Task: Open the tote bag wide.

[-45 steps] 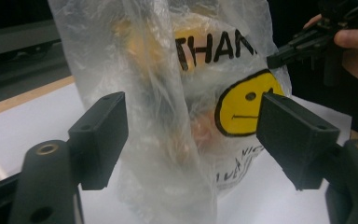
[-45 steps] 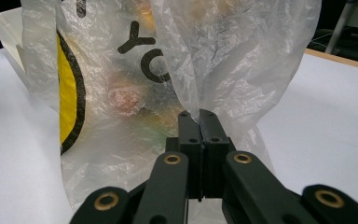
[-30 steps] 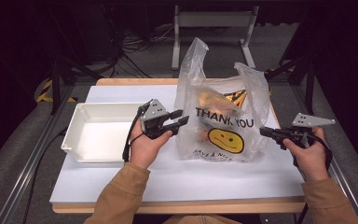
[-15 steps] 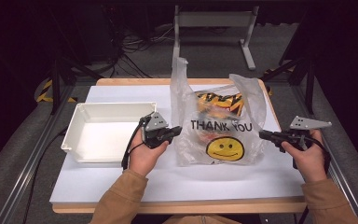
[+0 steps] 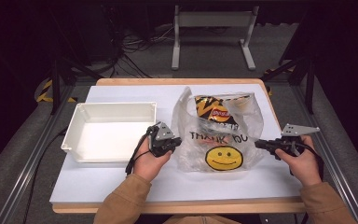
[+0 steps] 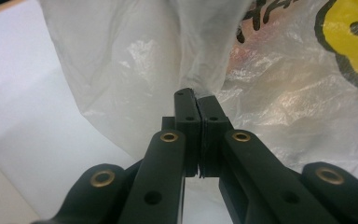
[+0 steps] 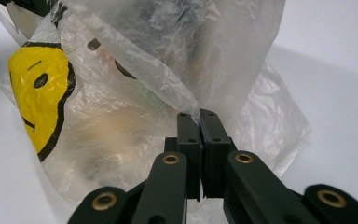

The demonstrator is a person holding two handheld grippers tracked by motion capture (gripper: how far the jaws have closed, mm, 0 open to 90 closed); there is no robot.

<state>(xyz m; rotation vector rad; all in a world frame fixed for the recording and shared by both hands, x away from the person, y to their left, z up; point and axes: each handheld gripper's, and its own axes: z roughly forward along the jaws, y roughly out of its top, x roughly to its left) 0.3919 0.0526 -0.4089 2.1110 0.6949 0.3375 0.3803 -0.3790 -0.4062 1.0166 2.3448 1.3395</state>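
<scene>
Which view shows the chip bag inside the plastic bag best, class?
The high view: the chip bag stands at the open mouth of the plastic bag, its logo readable. In the left gripper view and the right gripper view, crinkled film blurs whatever lies inside.

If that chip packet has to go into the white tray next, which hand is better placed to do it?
Probably the left. The left tool sits right beside the white tray; the right tool is across the plastic bag. Both are shut on the bag, so one must let go to take the chip packet.
</scene>
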